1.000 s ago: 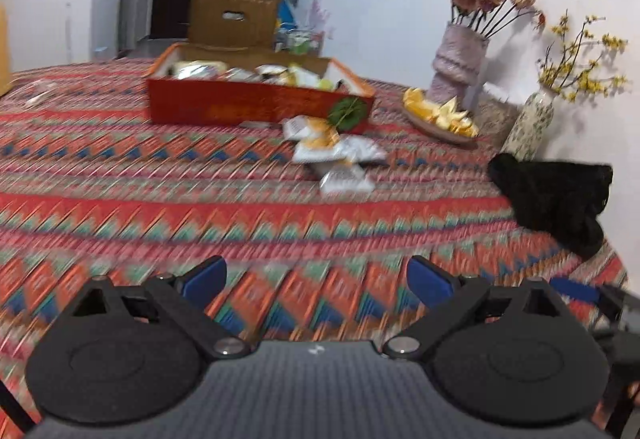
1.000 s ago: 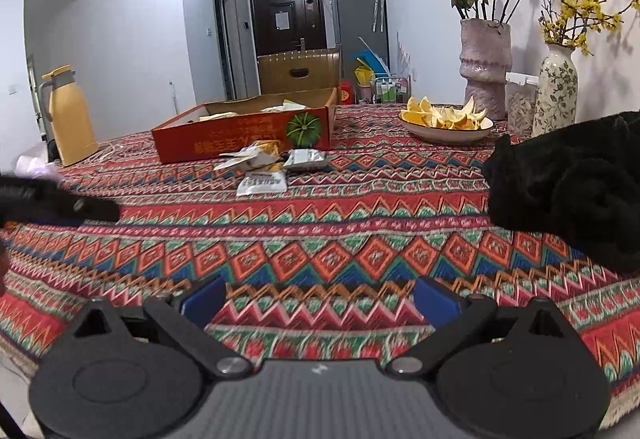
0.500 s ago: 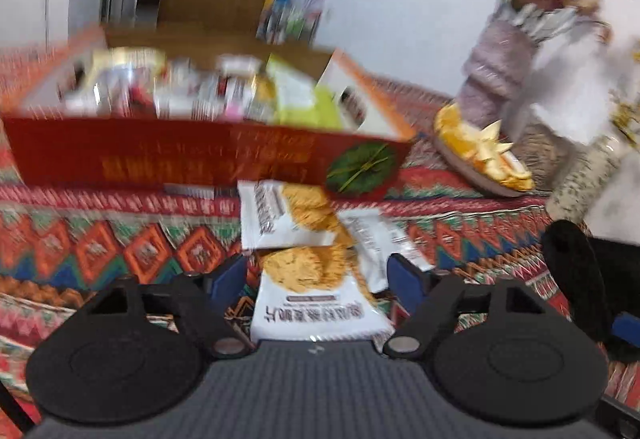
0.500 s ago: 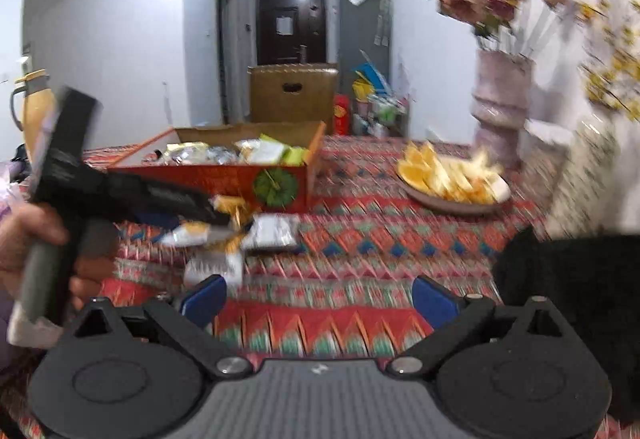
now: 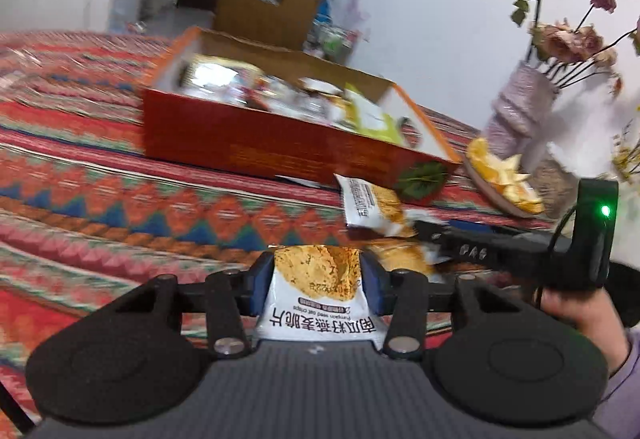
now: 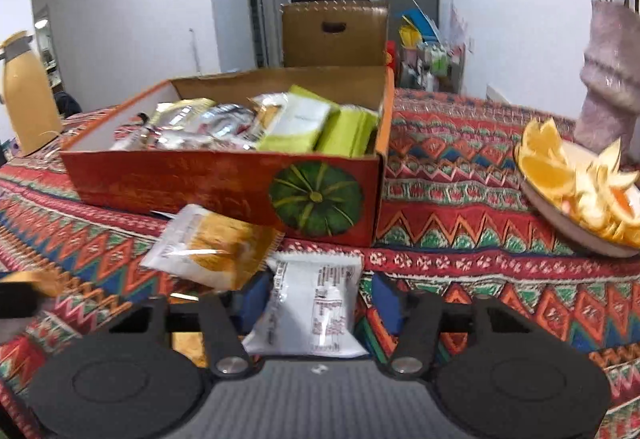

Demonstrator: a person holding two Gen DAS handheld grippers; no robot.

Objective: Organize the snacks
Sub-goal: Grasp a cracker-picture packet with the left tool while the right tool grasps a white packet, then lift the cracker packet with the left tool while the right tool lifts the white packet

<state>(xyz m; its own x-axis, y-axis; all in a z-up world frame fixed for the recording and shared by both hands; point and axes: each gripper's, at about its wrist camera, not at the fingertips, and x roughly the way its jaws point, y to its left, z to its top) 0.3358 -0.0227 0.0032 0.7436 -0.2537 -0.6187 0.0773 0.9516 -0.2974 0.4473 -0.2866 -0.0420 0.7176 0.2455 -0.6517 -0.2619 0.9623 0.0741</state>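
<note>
Left gripper (image 5: pixel 318 273) clamped on a white foil packet printed with golden oat crisps (image 5: pixel 320 291), blue pads pressing both its sides, lifted above the zigzag-patterned red tablecloth (image 5: pixel 120 207). Right gripper (image 6: pixel 316 295) spread wide around a white snack packet with small black print (image 6: pixel 314 313), flat on the cloth; pads apart from its edges. Just beside and partly over that packet's top left corner, a white-and-orange crisp packet (image 6: pixel 212 245), leaning against the red cardboard box with a green pumpkin picture (image 6: pixel 224 185). Inside the box, green, silver and white snack bags (image 6: pixel 296 121). To the right, a shallow plate of orange wedges (image 6: pixel 576 179); beyond it, a pale pink textured vase (image 6: pixel 608 79).
</note>
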